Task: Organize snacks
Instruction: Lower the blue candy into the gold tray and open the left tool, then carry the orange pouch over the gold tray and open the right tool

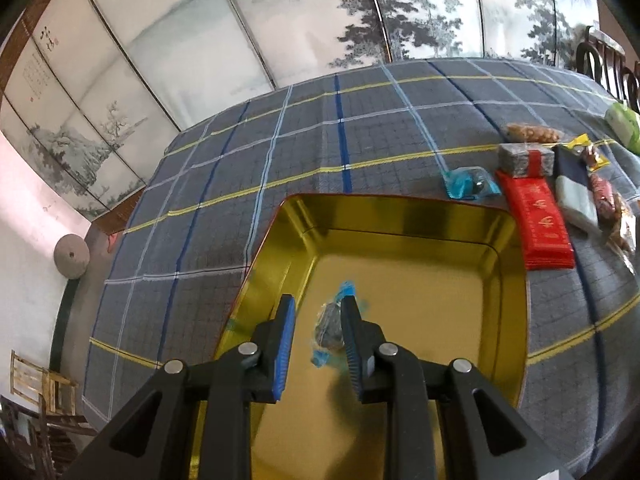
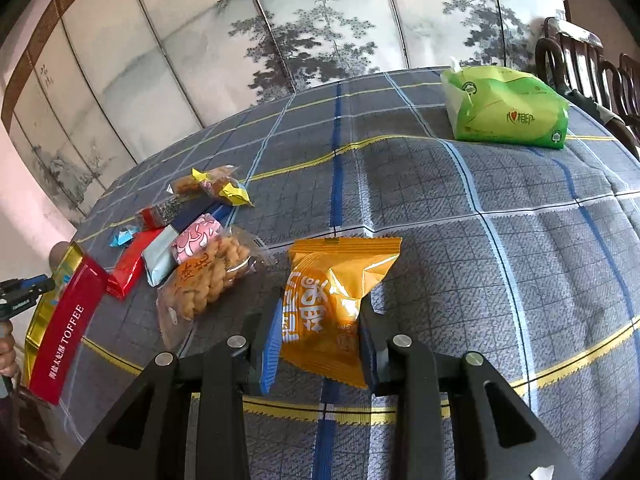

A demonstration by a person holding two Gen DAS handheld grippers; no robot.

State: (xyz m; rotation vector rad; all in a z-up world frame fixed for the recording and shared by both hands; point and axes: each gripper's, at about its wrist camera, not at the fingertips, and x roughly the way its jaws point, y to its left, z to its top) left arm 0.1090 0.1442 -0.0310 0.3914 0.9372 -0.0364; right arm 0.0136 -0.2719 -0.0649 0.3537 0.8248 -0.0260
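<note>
Overall, tablecloth: grey plaid, covering the whole table.
Gold tin: open on the cloth, directly under the left claw.
Tissue pack: green, at the far right edge.
Loose snacks: clustered on the cloth just beside the tin.
Right gripper: clamped on the orange packet, which is held above the cloth.
Left gripper: narrowly parted and gripping nothing.
Blue-wrapped candy: inside the tin, against the right pad, clear of the left one.

bare plaid tablecloth open mid-table, snack pile crowding left, tissue pack far right
</note>
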